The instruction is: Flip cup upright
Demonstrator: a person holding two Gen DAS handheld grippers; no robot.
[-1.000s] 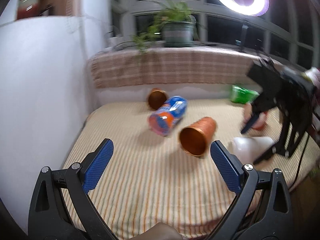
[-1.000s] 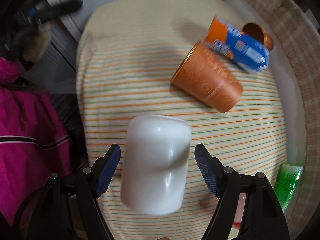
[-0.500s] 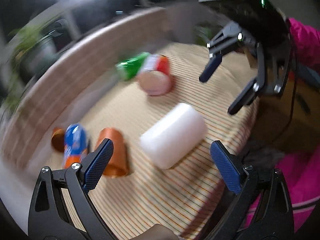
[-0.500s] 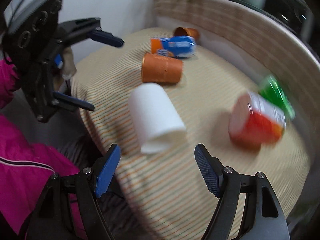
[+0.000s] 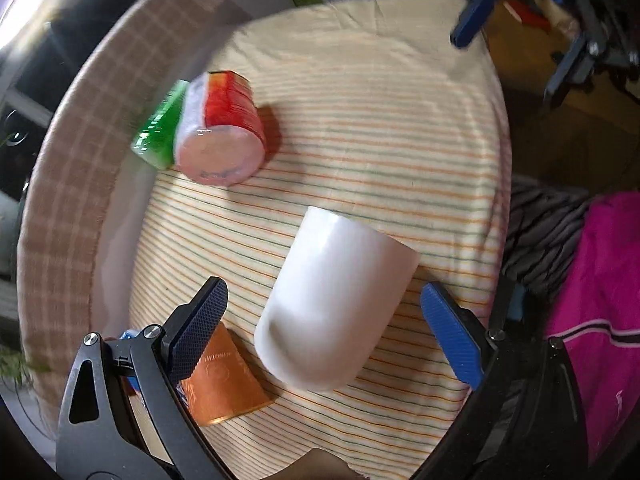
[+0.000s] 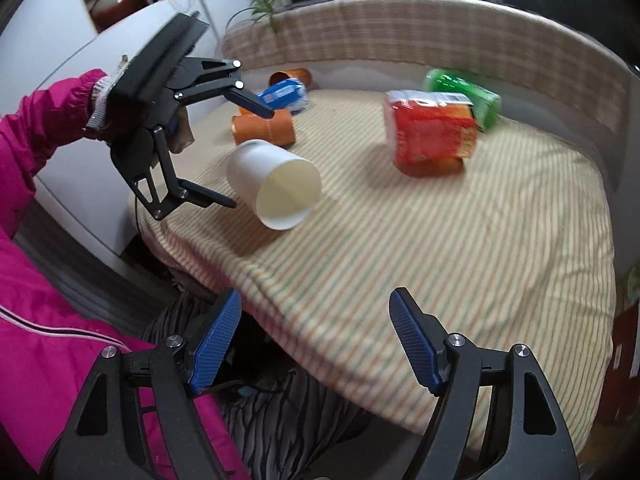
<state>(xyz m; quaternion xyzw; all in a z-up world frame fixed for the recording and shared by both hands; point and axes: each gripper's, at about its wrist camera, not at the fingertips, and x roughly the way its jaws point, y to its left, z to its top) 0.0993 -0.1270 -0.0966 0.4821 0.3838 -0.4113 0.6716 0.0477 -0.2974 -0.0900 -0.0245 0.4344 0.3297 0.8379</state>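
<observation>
Both grippers' jaws gape empty; left gripper (image 5: 322,318) straddles the smooth white plastic cup (image 5: 334,300) lying sideways, which may roll off the striped tablecloth's (image 6: 440,240) near edge.

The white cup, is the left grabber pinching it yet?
Apart. In the right wrist view the left gripper is open, its fingers level with the white cup, with striped cloth showing between the lower fingertip and the cup.

The white cup (image 5: 334,304) lies sideways between the left claw's (image 5: 326,328) spread fingers.
</observation>
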